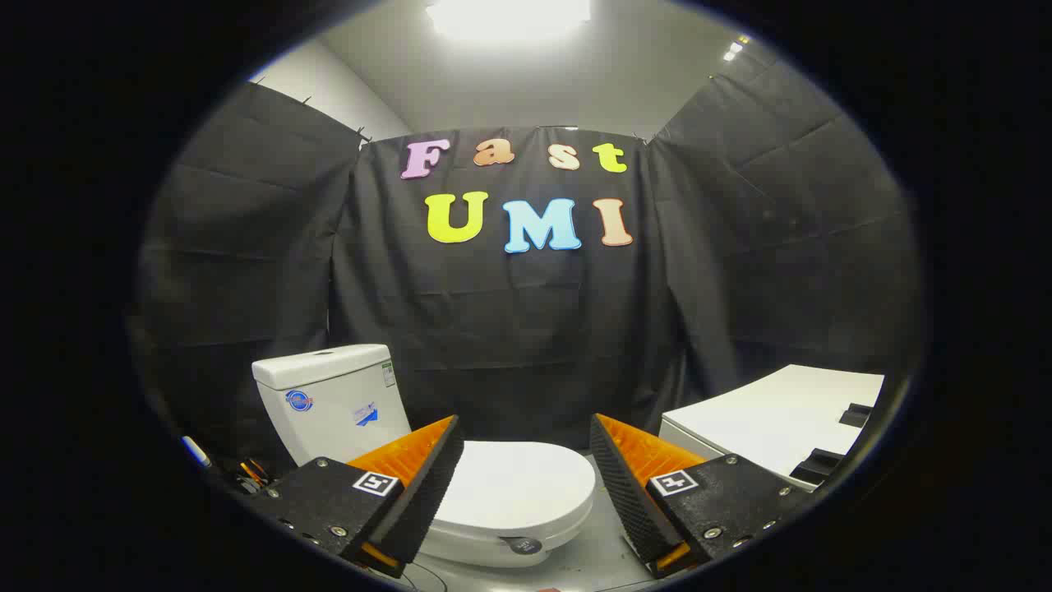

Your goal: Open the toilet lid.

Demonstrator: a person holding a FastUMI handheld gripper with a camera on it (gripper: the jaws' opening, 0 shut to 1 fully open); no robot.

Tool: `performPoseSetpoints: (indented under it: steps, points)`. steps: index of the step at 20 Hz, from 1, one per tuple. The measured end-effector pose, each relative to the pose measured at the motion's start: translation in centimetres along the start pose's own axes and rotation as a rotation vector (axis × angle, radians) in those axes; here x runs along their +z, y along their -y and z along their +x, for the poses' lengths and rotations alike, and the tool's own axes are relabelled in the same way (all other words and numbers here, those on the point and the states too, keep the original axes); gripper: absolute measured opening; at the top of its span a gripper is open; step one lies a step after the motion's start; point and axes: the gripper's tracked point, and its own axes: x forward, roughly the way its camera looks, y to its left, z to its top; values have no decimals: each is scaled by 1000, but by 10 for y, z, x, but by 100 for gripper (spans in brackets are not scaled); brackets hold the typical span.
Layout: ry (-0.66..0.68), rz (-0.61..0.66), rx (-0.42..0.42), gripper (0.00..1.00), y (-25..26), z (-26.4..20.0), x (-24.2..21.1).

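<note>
A white toilet stands low ahead, its lid (514, 489) lying flat and closed over the bowl. Its white tank (329, 399) rises behind, to the left, against the black cloth. My gripper (526, 448) hovers above the lid's front part with the jaws wide apart and nothing between them. The left finger (423, 485) overlaps the lid's left side; the right finger (620, 485) sits just right of the lid's front rim. Both have orange backs and black ribbed pads.
A white flat-topped unit (772, 419) with black recesses stands to the right of the toilet. A few small items, a pen among them (197, 450), lie left of the tank. Black cloth walls close in on three sides. Grey floor (592, 547) shows around the bowl.
</note>
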Motion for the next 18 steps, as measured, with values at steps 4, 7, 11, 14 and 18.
performPoseSetpoints:
  steps: [4,7,11,14,18]
  points:
    - [-5,2,0,95,0,0,-2]
    - [-5,1,1,95,-1,-1,-4]
    - [-10,-5,4,95,-1,0,-7]
    - [-13,3,5,95,-2,-2,-8]
    - [-11,7,5,95,-2,-1,-9]
